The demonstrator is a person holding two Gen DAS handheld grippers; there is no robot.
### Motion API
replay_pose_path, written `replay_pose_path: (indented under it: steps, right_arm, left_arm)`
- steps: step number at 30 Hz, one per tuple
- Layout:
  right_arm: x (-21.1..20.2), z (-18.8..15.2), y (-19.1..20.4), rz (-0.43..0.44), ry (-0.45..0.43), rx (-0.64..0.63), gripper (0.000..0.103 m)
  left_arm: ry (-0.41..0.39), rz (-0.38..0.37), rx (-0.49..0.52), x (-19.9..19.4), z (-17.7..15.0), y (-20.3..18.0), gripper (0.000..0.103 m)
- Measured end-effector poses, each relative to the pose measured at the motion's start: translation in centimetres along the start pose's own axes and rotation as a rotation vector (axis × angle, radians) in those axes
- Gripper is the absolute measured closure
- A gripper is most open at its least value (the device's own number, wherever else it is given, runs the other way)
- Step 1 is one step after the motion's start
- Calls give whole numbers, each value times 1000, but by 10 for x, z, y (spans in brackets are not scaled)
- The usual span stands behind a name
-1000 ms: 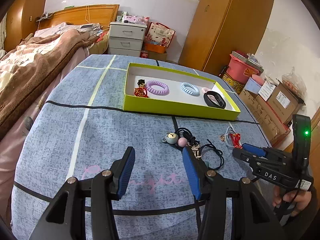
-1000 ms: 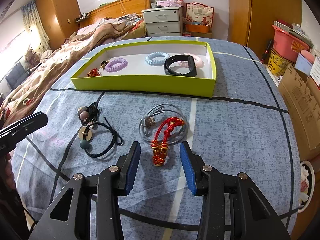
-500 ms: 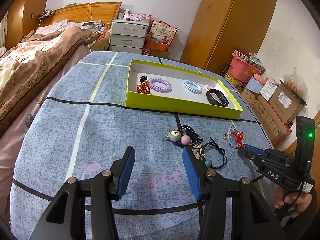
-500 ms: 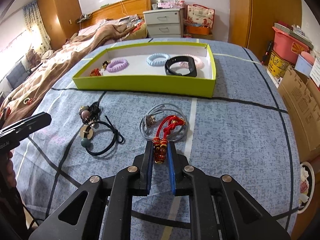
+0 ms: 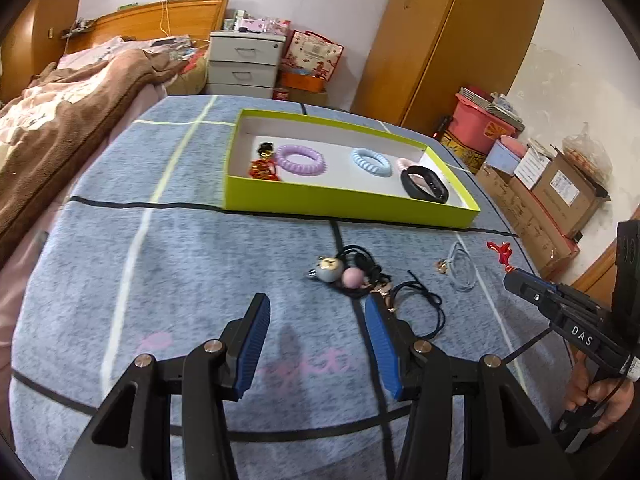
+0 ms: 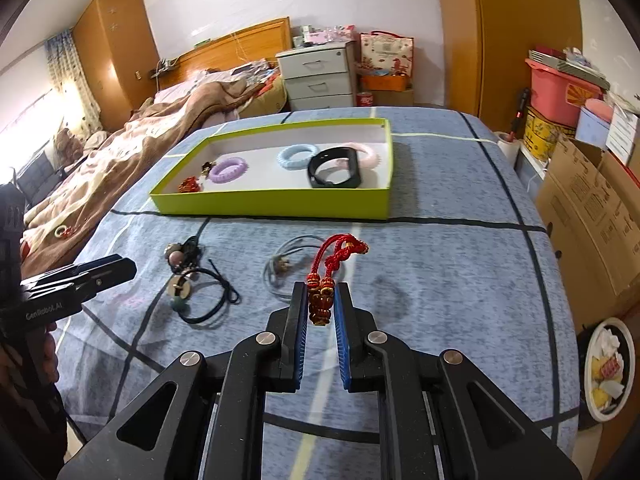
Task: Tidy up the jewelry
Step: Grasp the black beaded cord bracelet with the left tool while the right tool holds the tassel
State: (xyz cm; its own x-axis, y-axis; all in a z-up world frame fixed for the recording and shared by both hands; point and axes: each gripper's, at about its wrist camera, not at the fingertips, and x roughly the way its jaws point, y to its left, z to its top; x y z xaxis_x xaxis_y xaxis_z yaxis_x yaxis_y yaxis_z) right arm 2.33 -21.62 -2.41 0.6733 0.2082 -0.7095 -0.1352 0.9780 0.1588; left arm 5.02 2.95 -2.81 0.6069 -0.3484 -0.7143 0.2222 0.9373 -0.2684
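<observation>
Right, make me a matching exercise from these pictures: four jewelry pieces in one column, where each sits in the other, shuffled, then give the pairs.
Things
1. red knotted charm
2. black wristband
3. purple coil hair tie
4. grey cord loop

Places
A. in the green tray, at its left part beside a small red ornament
B. lying loose on the blue cloth, outside the tray
C. clamped between the fingers of the right gripper, cord sticking forward above the cloth
D. in the tray, at its right part, overlapping a pink hair tie

Pairs: 1-C, 2-D, 3-A, 4-B
</observation>
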Motion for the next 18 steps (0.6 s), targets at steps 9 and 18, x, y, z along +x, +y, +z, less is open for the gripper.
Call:
replay_pose_path:
  steps: [9, 18]
  right_arm:
    - [-3, 1, -7, 10, -15, 14, 89]
    - [0, 1, -11, 27, -10, 24, 89]
  left_arm:
    - [31, 10, 49, 19, 11, -19, 42]
    - [81, 60, 87, 45, 19, -33, 42]
